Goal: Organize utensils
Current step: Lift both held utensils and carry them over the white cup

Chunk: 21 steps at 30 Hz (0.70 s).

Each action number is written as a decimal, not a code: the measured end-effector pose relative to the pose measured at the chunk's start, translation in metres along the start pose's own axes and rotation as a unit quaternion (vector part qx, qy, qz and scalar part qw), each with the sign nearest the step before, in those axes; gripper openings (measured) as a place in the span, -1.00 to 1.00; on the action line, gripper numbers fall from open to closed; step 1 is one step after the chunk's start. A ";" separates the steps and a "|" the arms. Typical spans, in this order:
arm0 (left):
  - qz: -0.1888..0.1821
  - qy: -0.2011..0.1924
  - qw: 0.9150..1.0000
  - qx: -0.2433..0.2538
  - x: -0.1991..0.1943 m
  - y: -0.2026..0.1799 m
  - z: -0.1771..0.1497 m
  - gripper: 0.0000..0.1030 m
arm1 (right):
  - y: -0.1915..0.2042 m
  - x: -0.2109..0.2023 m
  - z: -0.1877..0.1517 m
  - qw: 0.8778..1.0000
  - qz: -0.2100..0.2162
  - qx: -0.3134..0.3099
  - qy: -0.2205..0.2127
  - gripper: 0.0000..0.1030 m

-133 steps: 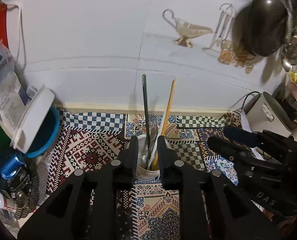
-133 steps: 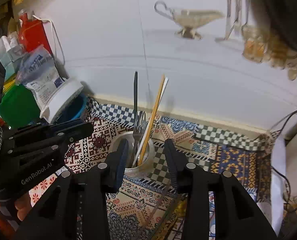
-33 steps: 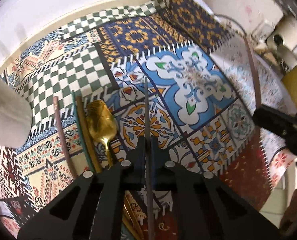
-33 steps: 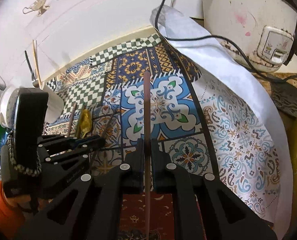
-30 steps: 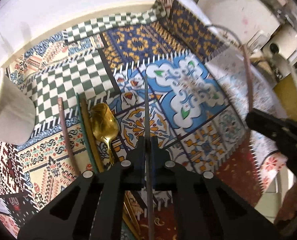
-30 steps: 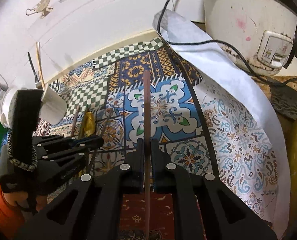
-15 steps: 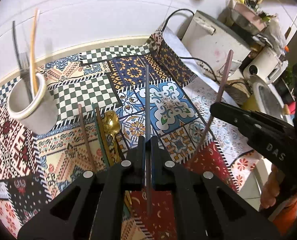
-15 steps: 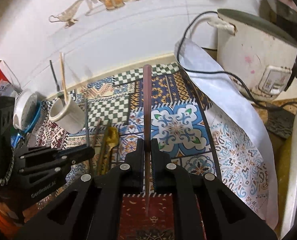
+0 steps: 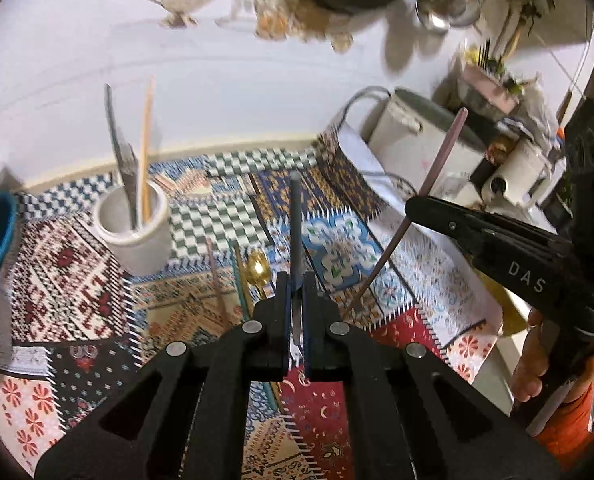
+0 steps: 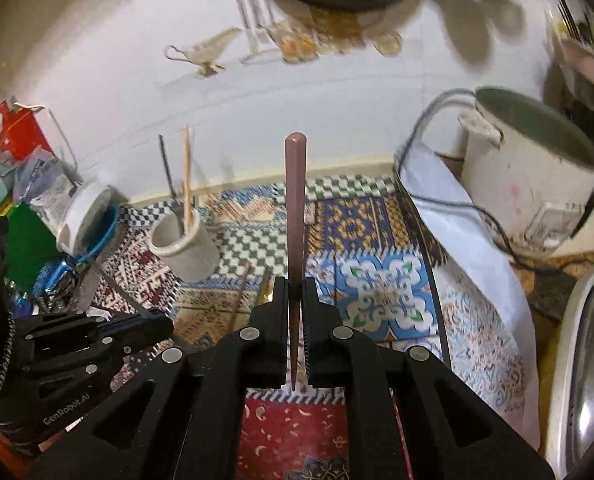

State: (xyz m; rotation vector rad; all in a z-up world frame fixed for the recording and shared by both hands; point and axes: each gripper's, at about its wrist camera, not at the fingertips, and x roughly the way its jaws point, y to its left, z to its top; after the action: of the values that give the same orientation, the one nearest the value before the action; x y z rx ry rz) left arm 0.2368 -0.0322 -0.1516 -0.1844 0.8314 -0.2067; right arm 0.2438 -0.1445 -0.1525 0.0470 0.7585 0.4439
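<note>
My left gripper (image 9: 295,282) is shut on a thin grey chopstick (image 9: 295,220) that points up and away, above the patterned cloth. My right gripper (image 10: 295,286) is shut on a mauve chopstick (image 10: 295,200), seen too in the left wrist view as the mauve chopstick (image 9: 437,168) in the right gripper (image 9: 411,210). A white cup (image 9: 135,226) at the back left holds a fork and a yellow chopstick; it shows as the white cup (image 10: 185,250) in the right wrist view. A gold spoon (image 9: 257,270) and several more sticks lie on the cloth near it.
A patchwork cloth (image 9: 73,280) covers the counter up to a white wall. A white rice cooker (image 10: 529,184) with a black cable stands at the right. A blue bowl (image 10: 97,236), bags and clutter crowd the left. A dark pan hangs on the wall above.
Both grippers have risen and tilted up with their chopsticks still held. The wall, the cup and the rice cooker have come into view, and the cloth looks further away.
</note>
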 end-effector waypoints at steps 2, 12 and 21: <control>0.007 -0.016 1.000 -0.003 -0.011 0.004 0.007 -0.94 | 0.006 -0.004 0.008 1.000 0.003 -0.008 -0.012 -0.89; 0.046 -0.086 0.995 -0.025 -0.057 0.033 0.043 -0.94 | 0.035 -0.007 0.048 0.997 0.031 -0.037 -0.054 -0.89; 0.093 -0.134 0.986 -0.041 -0.087 0.063 0.067 -0.94 | 0.072 0.001 0.084 0.991 0.071 -0.073 -0.084 -0.89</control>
State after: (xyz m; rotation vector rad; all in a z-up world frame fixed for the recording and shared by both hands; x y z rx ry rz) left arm 0.2366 0.0566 -0.0604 -0.2055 0.5855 0.0291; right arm 0.2740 -0.0690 -0.0774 0.0009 0.5571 0.6227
